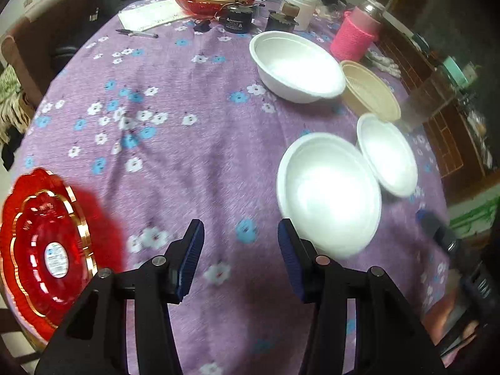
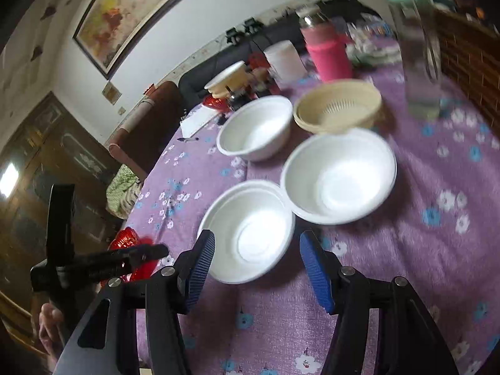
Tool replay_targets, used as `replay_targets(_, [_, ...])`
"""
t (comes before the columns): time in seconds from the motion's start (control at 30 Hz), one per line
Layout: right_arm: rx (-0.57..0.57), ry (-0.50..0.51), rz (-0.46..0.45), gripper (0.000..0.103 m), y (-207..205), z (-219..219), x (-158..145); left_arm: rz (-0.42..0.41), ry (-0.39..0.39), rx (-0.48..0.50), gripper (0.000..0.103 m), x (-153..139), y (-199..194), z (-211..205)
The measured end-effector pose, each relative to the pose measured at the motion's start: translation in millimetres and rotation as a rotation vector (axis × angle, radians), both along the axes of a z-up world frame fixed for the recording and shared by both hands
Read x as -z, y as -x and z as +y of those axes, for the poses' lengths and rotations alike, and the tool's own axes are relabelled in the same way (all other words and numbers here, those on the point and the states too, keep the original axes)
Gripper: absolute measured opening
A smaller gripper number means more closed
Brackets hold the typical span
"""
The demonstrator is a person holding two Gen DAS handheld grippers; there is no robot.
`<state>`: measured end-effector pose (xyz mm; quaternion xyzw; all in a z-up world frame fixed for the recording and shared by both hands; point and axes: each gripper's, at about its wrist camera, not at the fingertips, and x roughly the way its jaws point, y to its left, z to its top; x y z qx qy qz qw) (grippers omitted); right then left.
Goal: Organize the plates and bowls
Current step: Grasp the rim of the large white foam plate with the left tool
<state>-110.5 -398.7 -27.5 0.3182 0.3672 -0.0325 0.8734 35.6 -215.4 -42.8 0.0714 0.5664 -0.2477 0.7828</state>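
We see 3 white foam bowls on the purple flowered tablecloth (image 1: 193, 162): the nearest bowl (image 1: 328, 193) touches the second bowl (image 1: 387, 153) rim to rim, and the third bowl (image 1: 297, 65) stands farther back, beside a beige strainer basket (image 1: 370, 93). A red plate (image 1: 43, 250) lies at the left edge. Our left gripper (image 1: 240, 256) and right gripper (image 2: 256, 268) both have their jaws apart, with nothing between them.

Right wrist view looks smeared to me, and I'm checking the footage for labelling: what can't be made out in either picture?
- Clear bottle, right wrist view: motion blur hides its contents.
- Red plate, right wrist view: mostly hidden behind the left claw.
- Red plate's label, left wrist view: print too small.
- Right claw, left wrist view: blurred, cut off.
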Motion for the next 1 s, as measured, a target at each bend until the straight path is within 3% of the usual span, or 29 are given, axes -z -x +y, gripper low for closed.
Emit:
replay_targets(0.17, [-0.006, -0.153, 0.047, 0.06, -5.6, -13.5, 31.1, 0.024, 0.0, -0.013, 0.047, 7.3, -10.3, -14.4])
replay_targets(0.5, [0.038, -0.303, 0.105, 0.06, -24.9, -25.7, 62.2, 0.068, -0.02, -0.003, 0.047, 26.6, -24.2, -40.5])
replay_targets(1.0, [0.067, -0.313, 0.129, 0.054, -30.5, -26.2, 70.3, 0.095, -0.002, 0.012, 0.047, 34.1, -22.0, -55.8])
